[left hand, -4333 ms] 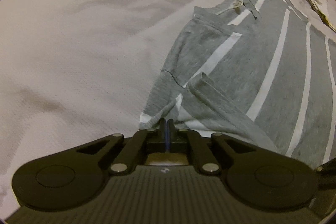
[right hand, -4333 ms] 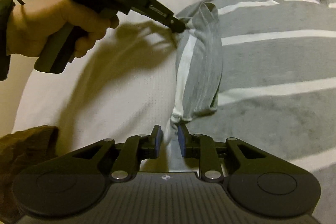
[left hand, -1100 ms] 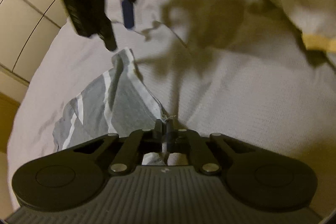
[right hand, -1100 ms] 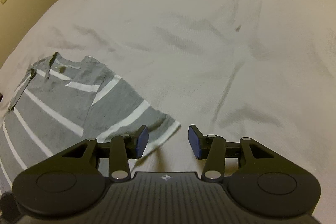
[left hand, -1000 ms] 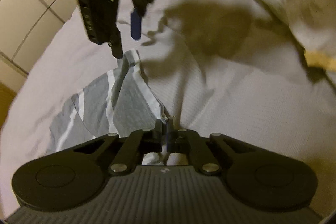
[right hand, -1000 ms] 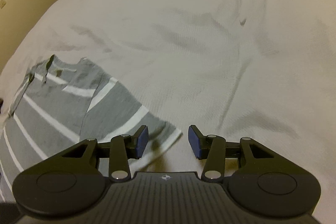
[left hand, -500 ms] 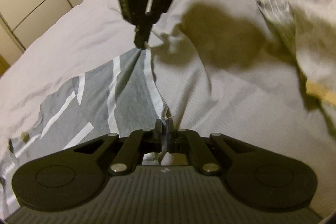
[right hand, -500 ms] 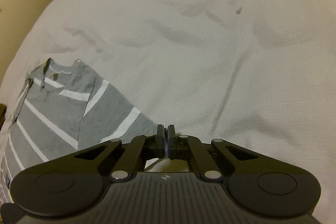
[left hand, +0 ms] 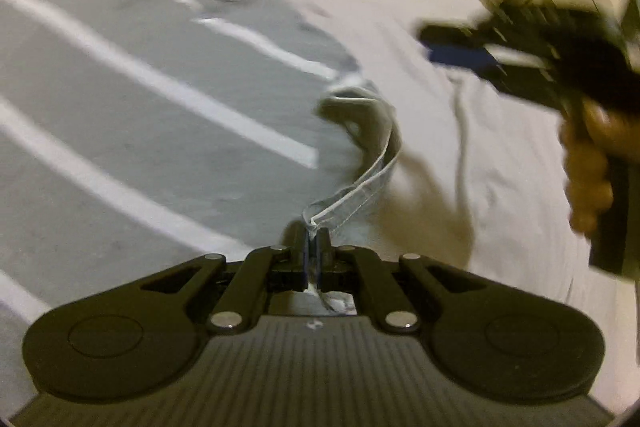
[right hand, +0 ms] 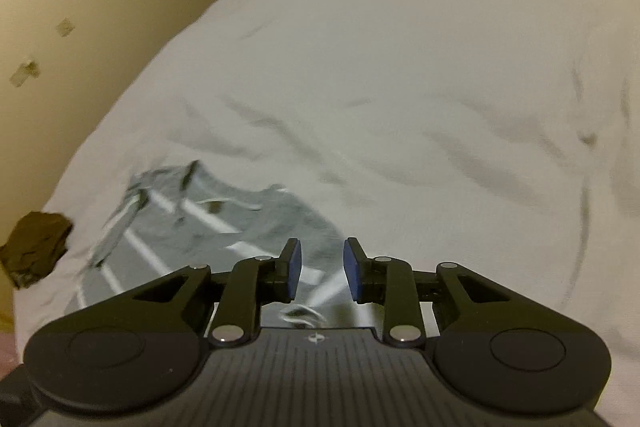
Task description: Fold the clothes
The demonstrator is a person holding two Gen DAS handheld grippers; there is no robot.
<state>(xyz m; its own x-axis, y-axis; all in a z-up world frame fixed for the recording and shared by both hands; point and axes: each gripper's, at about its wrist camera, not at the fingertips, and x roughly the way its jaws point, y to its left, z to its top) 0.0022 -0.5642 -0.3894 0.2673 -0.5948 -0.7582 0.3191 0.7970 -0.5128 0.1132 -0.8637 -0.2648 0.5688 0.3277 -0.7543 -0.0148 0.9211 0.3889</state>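
Both grippers matter: my left gripper pinches the shirt hem, my right gripper hangs apart, so I should keep the edge taut.

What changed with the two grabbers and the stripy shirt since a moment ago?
The right gripper, shut half a second ago, has opened and let go of the striped shirt. The left gripper stays clamped on the shirt's hem. The shirt still lies on the white bed.
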